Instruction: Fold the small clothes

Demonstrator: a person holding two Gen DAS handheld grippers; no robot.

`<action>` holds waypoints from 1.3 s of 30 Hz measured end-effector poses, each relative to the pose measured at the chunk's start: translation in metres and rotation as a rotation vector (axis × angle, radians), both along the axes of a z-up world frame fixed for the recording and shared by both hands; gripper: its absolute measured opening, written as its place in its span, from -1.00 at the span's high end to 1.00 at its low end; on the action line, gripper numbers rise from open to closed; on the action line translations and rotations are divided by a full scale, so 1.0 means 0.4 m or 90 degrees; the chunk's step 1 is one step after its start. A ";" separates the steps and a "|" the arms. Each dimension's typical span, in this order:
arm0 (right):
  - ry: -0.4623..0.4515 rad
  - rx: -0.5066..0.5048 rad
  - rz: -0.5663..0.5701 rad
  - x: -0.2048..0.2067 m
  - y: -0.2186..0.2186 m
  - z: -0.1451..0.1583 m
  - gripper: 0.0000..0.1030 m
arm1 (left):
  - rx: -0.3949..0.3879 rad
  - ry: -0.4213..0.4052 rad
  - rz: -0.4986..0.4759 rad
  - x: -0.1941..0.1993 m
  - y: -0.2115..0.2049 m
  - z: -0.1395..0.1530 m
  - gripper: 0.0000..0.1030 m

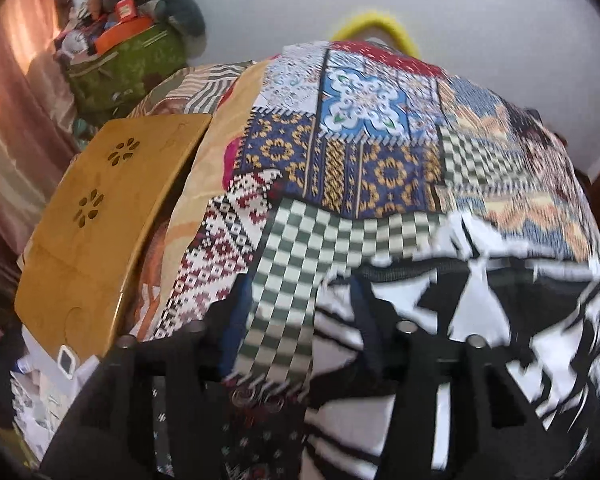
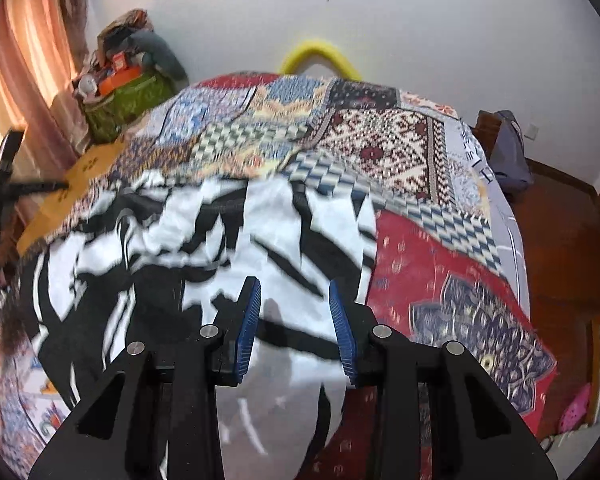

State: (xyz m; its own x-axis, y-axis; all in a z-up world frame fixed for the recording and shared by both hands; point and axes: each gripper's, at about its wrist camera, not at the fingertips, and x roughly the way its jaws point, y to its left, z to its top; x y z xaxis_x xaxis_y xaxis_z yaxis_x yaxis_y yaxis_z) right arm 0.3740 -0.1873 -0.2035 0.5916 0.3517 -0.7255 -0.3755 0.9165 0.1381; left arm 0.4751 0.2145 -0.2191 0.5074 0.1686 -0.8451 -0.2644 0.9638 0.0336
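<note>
The right gripper point(image 2: 295, 322) hangs wide open above the black-and-white garment point(image 2: 204, 240) on the patchwork bedspread point(image 2: 400, 140). The left gripper's point(image 1: 300, 344) jaws are hidden; I cannot tell their state.

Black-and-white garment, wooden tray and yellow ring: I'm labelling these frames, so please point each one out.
black-and-white garment point(image 2: 228, 236): right wrist view, on its white middle.
wooden tray point(image 1: 96, 216): left wrist view, on its flat top near the flower cut-outs.
yellow ring point(image 2: 320, 54): right wrist view, on its arched top.
</note>
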 end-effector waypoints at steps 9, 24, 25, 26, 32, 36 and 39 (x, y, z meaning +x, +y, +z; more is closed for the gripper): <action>0.038 -0.019 -0.072 0.110 0.011 -0.045 -0.10 | -0.035 0.091 -0.029 -0.069 0.010 -0.146 -0.27; 0.038 -0.038 -0.113 0.092 -0.040 -0.025 0.83 | -0.023 0.097 -0.025 -0.126 -0.011 -0.161 -0.26; 0.051 -0.019 -0.108 0.070 -0.054 -0.021 0.78 | -0.035 0.090 -0.029 -0.144 -0.011 -0.146 -0.26; 0.060 -0.003 -0.099 0.035 -0.068 -0.014 0.61 | -0.050 0.087 -0.031 -0.162 -0.011 -0.136 -0.26; 0.070 0.055 -0.079 -0.159 -0.083 -0.020 -0.22 | -0.122 0.086 -0.028 -0.249 -0.031 -0.117 -0.33; 0.098 0.083 -0.072 -0.223 -0.060 -0.071 -0.22 | -0.176 0.087 -0.034 -0.278 -0.048 -0.135 -0.07; 0.105 0.103 -0.058 -0.227 -0.032 -0.081 0.23 | -0.230 0.079 -0.034 -0.288 -0.060 -0.131 0.61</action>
State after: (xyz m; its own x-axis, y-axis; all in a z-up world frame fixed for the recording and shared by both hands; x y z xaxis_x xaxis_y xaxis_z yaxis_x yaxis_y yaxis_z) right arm 0.2830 -0.2001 -0.2360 0.5047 0.4216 -0.7533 -0.2527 0.9066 0.3381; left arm 0.3600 0.1905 -0.2715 0.3981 -0.1752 -0.9005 -0.2290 0.9316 -0.2825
